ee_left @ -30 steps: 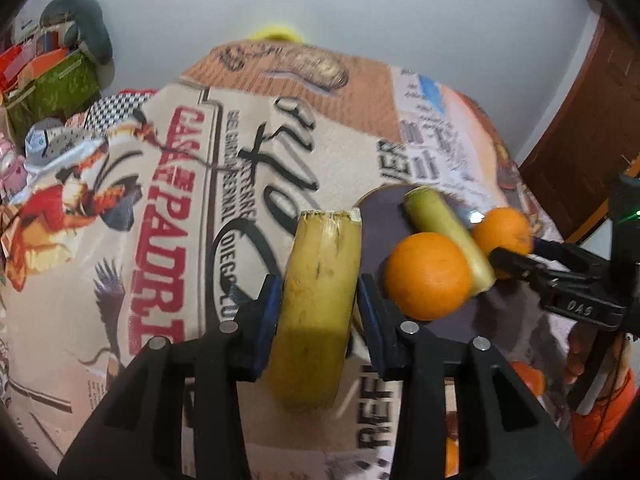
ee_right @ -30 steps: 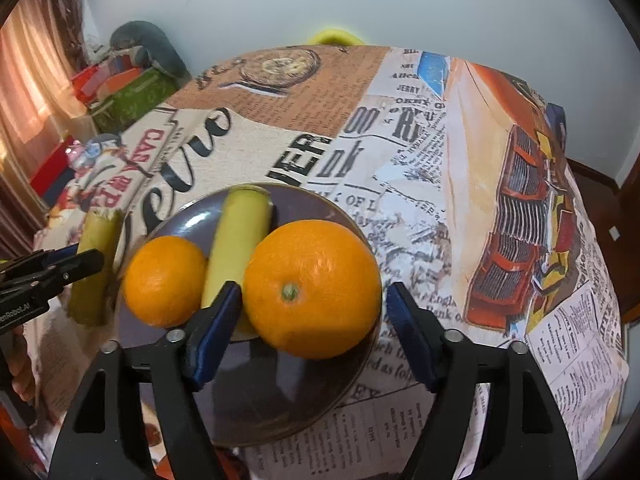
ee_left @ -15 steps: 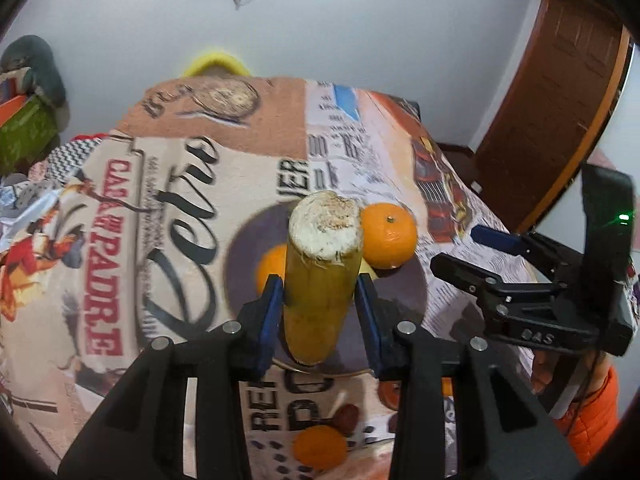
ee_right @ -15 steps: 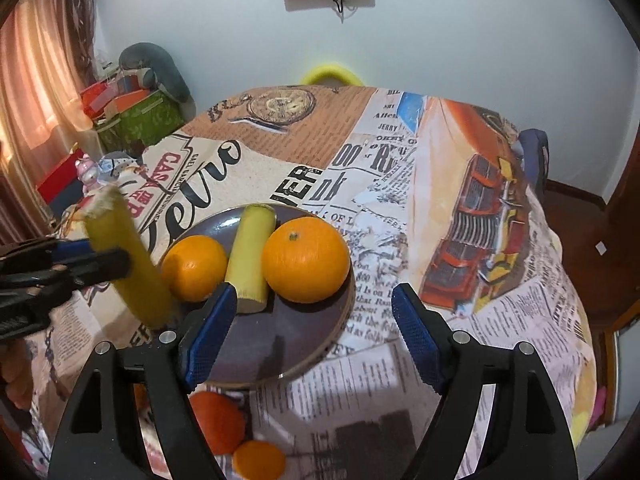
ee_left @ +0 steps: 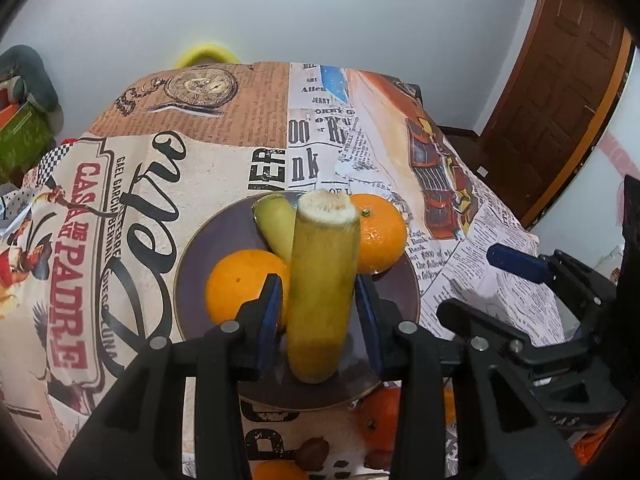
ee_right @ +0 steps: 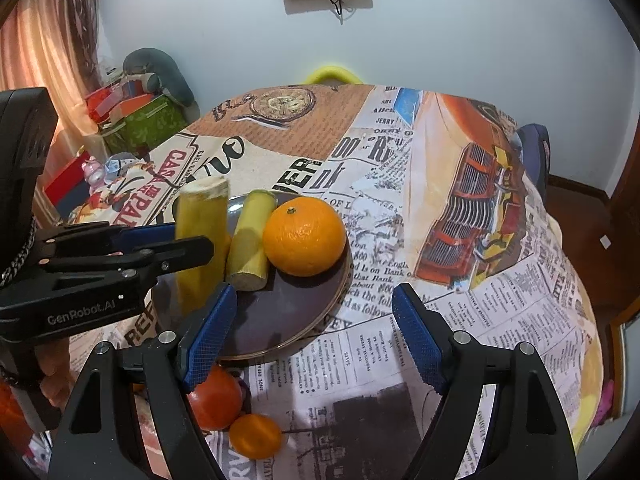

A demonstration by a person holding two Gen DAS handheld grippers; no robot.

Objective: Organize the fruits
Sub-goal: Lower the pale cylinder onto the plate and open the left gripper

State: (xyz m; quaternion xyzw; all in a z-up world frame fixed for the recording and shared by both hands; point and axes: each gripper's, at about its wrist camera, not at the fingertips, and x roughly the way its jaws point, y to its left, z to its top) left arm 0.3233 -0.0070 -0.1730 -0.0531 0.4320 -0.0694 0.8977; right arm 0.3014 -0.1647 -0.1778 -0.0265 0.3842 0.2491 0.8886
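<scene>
The left gripper [ee_left: 320, 316] is clamped on a yellow-green stalk [ee_left: 322, 296], its blue pads pressing both sides of the lower half. The stalk stands nearly upright between the fingers, cut end up, over the near part of the purple plate [ee_left: 224, 232]. Just left of the left finger lies an orange [ee_left: 240, 284] on the plate. Beyond the fingertips a second stalk [ee_left: 276, 224] lies on the plate, its cut end pointing away. Right of the right finger, and a little beyond it, sits a second orange [ee_left: 380, 236]. More small oranges [ee_left: 380, 420] lie on the printed cloth [ee_left: 132, 208] under the right finger, off the plate.

In the right wrist view, the left gripper [ee_right: 188, 244] reaches in from the left with the held stalk [ee_right: 200, 236] over the plate's [ee_right: 320, 312] left side. The right gripper [ee_right: 312, 332] hangs with its fingers spread wide and nothing between them, above the plate's near rim. Ahead of its left finger lies the second stalk [ee_right: 250, 244]; the second orange [ee_right: 304, 236] sits ahead of the gap. Two small oranges [ee_right: 216, 400] rest on the cloth [ee_right: 460, 280] beneath the left finger.
</scene>
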